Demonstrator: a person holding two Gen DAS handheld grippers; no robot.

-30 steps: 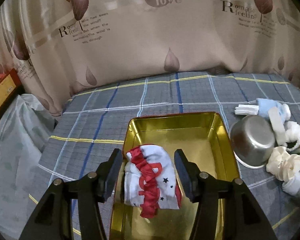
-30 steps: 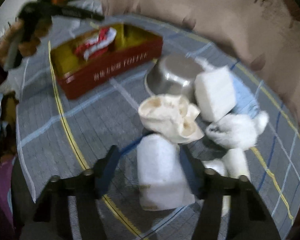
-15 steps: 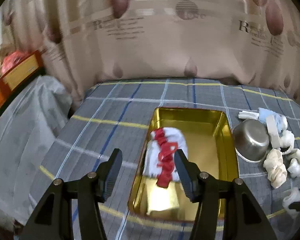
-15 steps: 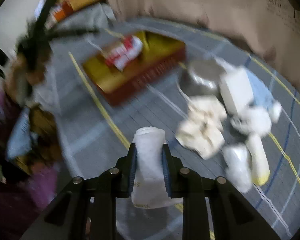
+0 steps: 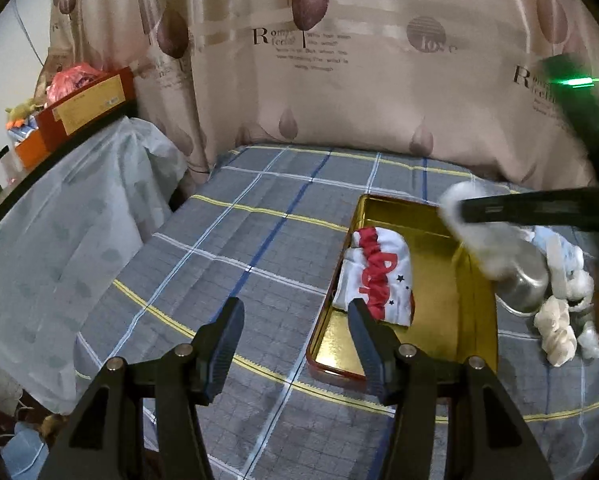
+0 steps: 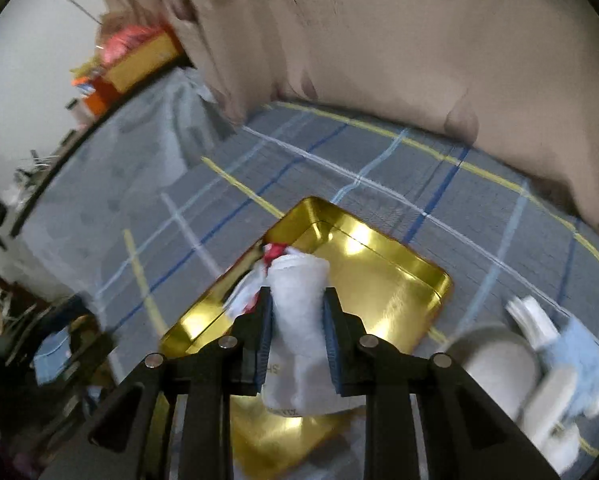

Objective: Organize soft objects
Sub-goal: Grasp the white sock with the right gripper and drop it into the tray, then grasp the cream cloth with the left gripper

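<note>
Since the earlier frame, right gripper (image 6: 297,336) has closed its fingers on the white rolled sock (image 6: 299,320) and carried it over the gold tin (image 6: 399,276). Left gripper (image 5: 295,344) stands open and empty at the tin's 9 o'clock. Only the left view shows the red-and-white garment (image 5: 379,276) clearly. Plaid bedsheet (image 5: 259,240); printed curtain (image 5: 339,60) behind.

**Count of things in view**

One gold tin tray (image 5: 475,312) on the plaid surface; one red-and-white cloth (image 5: 379,276) inside it; one white rolled cloth (image 6: 297,332) held above the tray; one steel bowl (image 5: 525,280); one loose heap of pale soft pieces (image 5: 567,288) beside the bowl, roughly five or six, blur prevents an exact count; two grippers, left gripper (image 5: 295,320) and right gripper (image 6: 297,320), two fingers each; two boxes on the side shelf, one red (image 5: 87,104), one orange (image 5: 29,152).
</note>
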